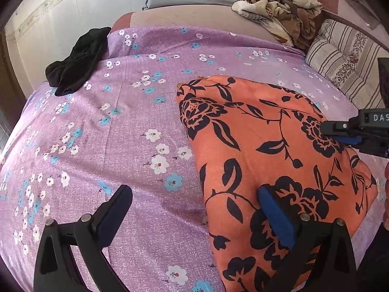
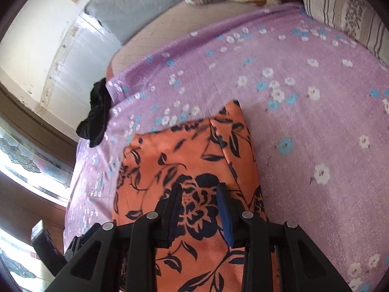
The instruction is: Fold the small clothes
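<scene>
An orange garment with black flowers lies folded into a flat, roughly rectangular packet on the bed, on a lilac bedsheet printed with white and blue blossoms. Seen from the left wrist, the packet fills the right half of the view, one corner pointing toward the far side of the bed. The left claw hangs over the packet's near left edge with its jaws spread wide: the blue-padded finger sits above the orange cloth, the other above bare sheet, and nothing is gripped between them. The right claw comes in from the right edge of that view, its tip over a black flower on the packet. From the right wrist, the right claw has its jaws partly open, a narrow gap between the pads, poised over a large black bloom on the orange garment; the view is blurred, so whether the pads touch the cloth I cannot tell, though no fabric seems pinched between them. A crumpled black garment sits well apart at the far left edge of the bed. Near the head of the bed lie a heap of beige floral cloth and, beside it, a striped pillow.
</scene>
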A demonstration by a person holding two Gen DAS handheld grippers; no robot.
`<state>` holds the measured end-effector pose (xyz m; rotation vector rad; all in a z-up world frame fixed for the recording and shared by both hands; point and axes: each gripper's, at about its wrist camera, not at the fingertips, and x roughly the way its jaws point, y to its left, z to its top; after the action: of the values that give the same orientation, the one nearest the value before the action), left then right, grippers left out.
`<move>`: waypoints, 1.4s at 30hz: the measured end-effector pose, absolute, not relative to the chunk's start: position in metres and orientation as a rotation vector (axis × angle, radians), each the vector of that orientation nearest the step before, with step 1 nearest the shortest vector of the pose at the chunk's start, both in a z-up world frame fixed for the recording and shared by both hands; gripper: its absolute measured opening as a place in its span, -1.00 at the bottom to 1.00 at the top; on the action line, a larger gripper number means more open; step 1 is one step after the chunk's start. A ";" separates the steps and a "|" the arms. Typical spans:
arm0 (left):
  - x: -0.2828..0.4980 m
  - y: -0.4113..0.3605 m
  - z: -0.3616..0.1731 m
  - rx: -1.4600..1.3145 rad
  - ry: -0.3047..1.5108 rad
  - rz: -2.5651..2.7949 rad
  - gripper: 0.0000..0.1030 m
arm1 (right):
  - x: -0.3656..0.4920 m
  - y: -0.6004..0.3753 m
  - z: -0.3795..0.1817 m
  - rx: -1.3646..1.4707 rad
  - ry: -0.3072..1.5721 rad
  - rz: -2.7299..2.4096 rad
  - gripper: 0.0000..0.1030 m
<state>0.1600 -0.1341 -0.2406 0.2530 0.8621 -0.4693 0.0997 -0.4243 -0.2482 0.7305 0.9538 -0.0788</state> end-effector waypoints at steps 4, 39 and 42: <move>0.160 -0.133 -0.241 0.253 0.858 -0.470 0.99 | 0.102 -0.422 -0.251 0.698 0.967 -0.088 -0.32; 0.193 -0.115 -0.247 0.034 1.103 -0.743 0.99 | 0.077 -0.484 -0.260 0.989 0.953 -0.092 0.28; 0.188 -0.124 -0.250 0.057 1.113 -0.778 0.99 | 0.080 -0.479 -0.265 0.987 0.979 -0.066 0.30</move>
<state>0.1884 -0.1244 -0.2502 0.0569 1.1130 -0.7777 0.0797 -0.4791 -0.2649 0.9867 0.9787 -0.0660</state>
